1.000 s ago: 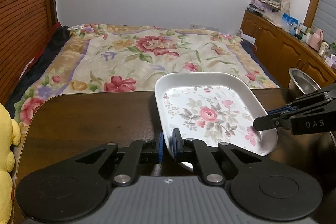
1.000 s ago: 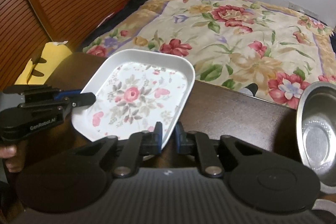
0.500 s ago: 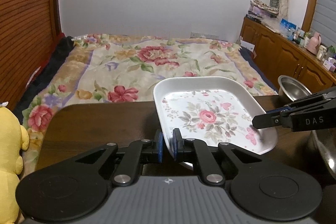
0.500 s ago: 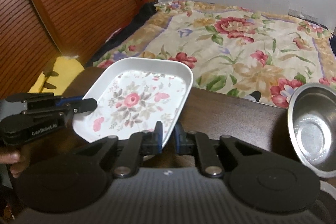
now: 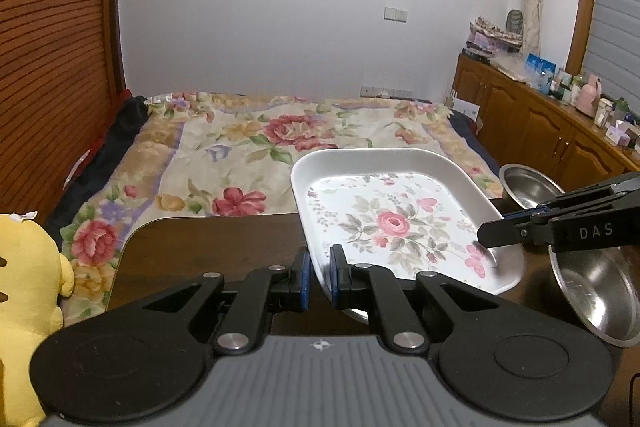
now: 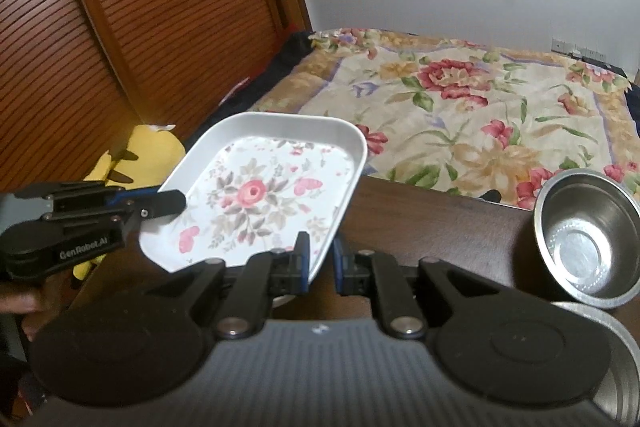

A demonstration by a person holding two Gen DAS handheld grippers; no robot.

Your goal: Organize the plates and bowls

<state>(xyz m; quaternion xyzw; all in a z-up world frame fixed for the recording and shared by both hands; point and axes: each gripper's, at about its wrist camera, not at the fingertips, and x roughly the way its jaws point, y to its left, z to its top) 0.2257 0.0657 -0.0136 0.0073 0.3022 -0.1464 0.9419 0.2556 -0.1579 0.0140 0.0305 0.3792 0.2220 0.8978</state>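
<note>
While level, both hand-held grippers (image 5: 319,277) (image 6: 320,263) pinch plate (image 5: 394,223).

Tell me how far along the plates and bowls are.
Done: nothing looks stacked yet. In hand: the floral plate is held above the table, left gripper and right gripper each clamped on its rim. Left: set it down, then sort the small steel bowl and the large steel bowl.

We are seeing a dark wooden table (image 6: 440,223) carrying a steel bowl (image 6: 584,239) near its far edge.
</note>
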